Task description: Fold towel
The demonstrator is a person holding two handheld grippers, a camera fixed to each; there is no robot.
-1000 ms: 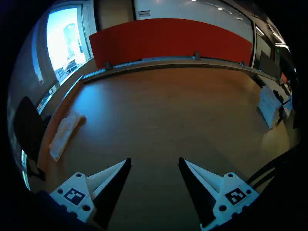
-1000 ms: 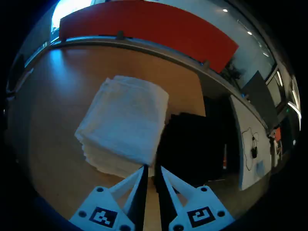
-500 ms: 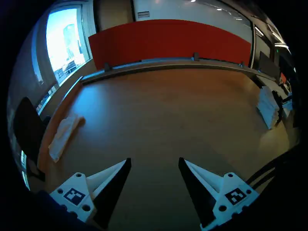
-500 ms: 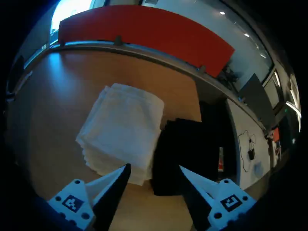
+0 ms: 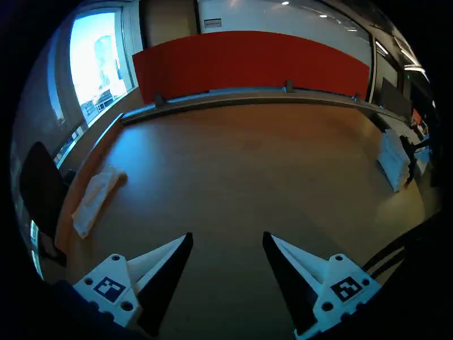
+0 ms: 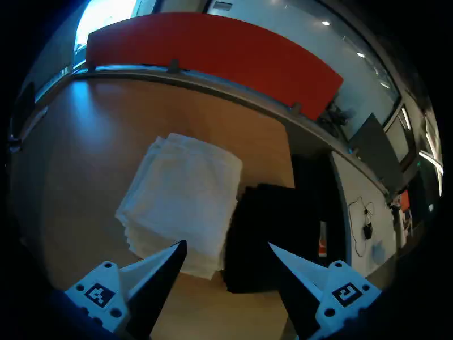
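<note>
Towel point(image 5: 93, 195) off to the left, both grippers empty

Left gripper point(image 5: 226, 235) has its jaws apart over bare table point(image 5: 243, 164). The loose towel lies at the table's left edge, long axis running away from the camera, so I'd say the left one is nearer. Right gripper point(image 6: 226, 243), also spread wide, hovers just short of the folded stack point(image 6: 181, 209).

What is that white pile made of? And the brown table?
The white pile looks like soft towel cloth: folded layers show at its edge, matte surface. The table looks like wood or wood-look laminate, smooth with a light sheen.
</note>
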